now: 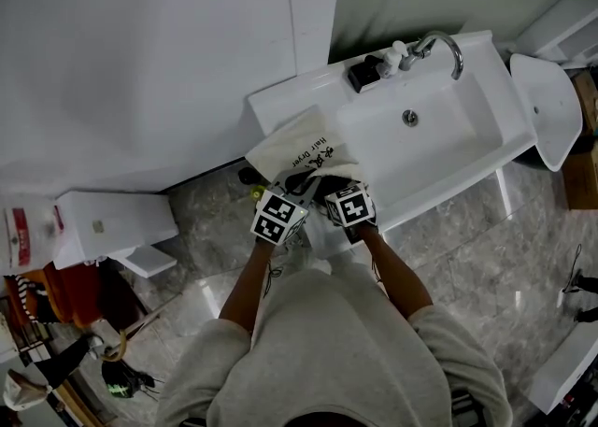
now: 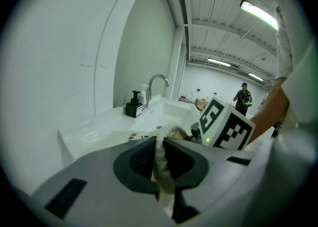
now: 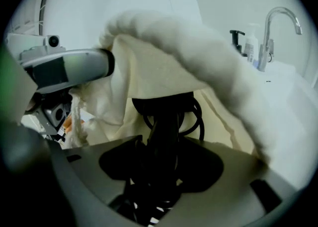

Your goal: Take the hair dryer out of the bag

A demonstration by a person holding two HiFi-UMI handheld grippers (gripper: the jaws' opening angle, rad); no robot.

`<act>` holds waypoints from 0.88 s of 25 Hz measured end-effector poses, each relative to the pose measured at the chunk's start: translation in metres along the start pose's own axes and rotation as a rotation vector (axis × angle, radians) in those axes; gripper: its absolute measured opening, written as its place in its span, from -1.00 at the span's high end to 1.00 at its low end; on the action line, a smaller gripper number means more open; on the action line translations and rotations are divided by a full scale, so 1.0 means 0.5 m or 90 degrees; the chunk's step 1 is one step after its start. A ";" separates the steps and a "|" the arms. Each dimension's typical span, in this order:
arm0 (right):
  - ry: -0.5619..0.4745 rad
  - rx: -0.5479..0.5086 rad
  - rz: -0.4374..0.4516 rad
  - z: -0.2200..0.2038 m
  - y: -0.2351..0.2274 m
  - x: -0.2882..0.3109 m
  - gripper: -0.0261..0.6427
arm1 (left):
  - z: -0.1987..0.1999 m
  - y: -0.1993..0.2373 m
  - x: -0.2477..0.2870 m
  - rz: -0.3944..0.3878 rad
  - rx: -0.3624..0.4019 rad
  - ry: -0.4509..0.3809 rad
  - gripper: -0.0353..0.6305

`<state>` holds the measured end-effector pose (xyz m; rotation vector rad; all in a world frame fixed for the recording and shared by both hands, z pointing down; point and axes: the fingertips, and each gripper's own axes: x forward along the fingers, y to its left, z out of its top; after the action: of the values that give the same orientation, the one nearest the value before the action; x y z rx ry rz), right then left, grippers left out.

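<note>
A cream cloth bag (image 1: 301,147) with black print lies on the white counter left of the basin. My left gripper (image 1: 295,186) is shut on the bag's bunched rim (image 2: 171,132), with the cloth pinched between its pads (image 2: 143,159). My right gripper (image 1: 333,184) reaches into the bag's mouth (image 3: 174,47). The black hair dryer (image 3: 166,121) and its looped cord (image 3: 198,116) sit between the right jaws, which stand open around it with slivers of light at the pads. The left gripper (image 3: 69,69) holds the rim up at the left of the right gripper view.
The sink basin (image 1: 439,140) lies right of the bag, with a chrome faucet (image 1: 447,47) and a black soap dispenser (image 1: 366,72) behind it. A white toilet (image 1: 549,107) stands at the far right, a white box (image 1: 112,224) at the left. A person (image 2: 243,99) stands far off.
</note>
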<state>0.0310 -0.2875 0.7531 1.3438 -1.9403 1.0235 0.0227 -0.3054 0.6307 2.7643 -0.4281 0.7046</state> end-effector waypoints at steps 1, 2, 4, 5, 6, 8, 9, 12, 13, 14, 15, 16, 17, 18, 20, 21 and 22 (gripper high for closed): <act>-0.002 -0.006 0.000 -0.002 0.002 -0.007 0.23 | 0.000 0.001 0.001 0.002 -0.001 -0.001 0.80; -0.003 -0.011 0.000 -0.005 0.003 -0.015 0.24 | 0.000 0.002 0.002 0.004 -0.003 -0.001 0.80; 0.003 -0.026 -0.006 -0.017 0.002 -0.029 0.24 | 0.000 0.005 0.003 0.007 -0.006 -0.003 0.80; 0.008 -0.035 -0.009 -0.024 0.001 -0.037 0.24 | 0.001 0.006 0.004 0.008 -0.007 -0.003 0.80; 0.011 -0.044 -0.009 -0.031 0.001 -0.046 0.24 | 0.001 0.007 0.004 0.010 -0.008 -0.003 0.80; 0.011 -0.055 -0.009 -0.043 0.000 -0.065 0.24 | 0.002 0.007 0.004 0.012 -0.008 -0.002 0.80; 0.011 -0.057 -0.010 -0.050 -0.001 -0.076 0.24 | 0.002 0.006 0.004 0.012 -0.007 -0.002 0.80; 0.019 -0.063 -0.020 -0.078 -0.012 -0.102 0.24 | 0.000 0.005 0.004 0.013 -0.007 -0.001 0.80; 0.024 -0.060 -0.019 -0.088 -0.014 -0.109 0.24 | 0.000 0.006 0.004 0.014 -0.007 0.000 0.80; 0.029 -0.059 -0.017 -0.098 -0.015 -0.117 0.24 | -0.001 0.007 0.004 0.015 -0.007 0.000 0.80; 0.033 -0.062 -0.015 -0.107 -0.015 -0.125 0.24 | -0.002 0.007 0.004 0.015 -0.007 0.001 0.80; 0.035 -0.069 -0.013 -0.115 -0.015 -0.131 0.24 | -0.003 0.007 0.004 0.015 -0.007 0.003 0.80; 0.036 -0.074 -0.011 -0.122 -0.015 -0.133 0.24 | -0.004 0.006 0.004 0.014 -0.006 0.004 0.80; 0.036 -0.077 -0.009 -0.127 -0.015 -0.132 0.24 | -0.004 0.003 0.005 0.013 -0.005 0.005 0.80; 0.040 -0.079 -0.005 -0.135 -0.014 -0.128 0.24 | -0.005 -0.003 0.004 0.012 -0.003 0.005 0.80; 0.043 -0.078 -0.002 -0.138 -0.013 -0.125 0.24 | -0.004 -0.006 0.004 0.012 -0.002 0.004 0.80; 0.046 -0.075 0.000 -0.139 -0.013 -0.124 0.24 | -0.003 -0.008 0.004 0.012 -0.001 0.003 0.80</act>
<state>0.0598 -0.1992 0.7444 1.2246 -1.9163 0.9297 0.0249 -0.3016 0.6323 2.7602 -0.4544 0.7137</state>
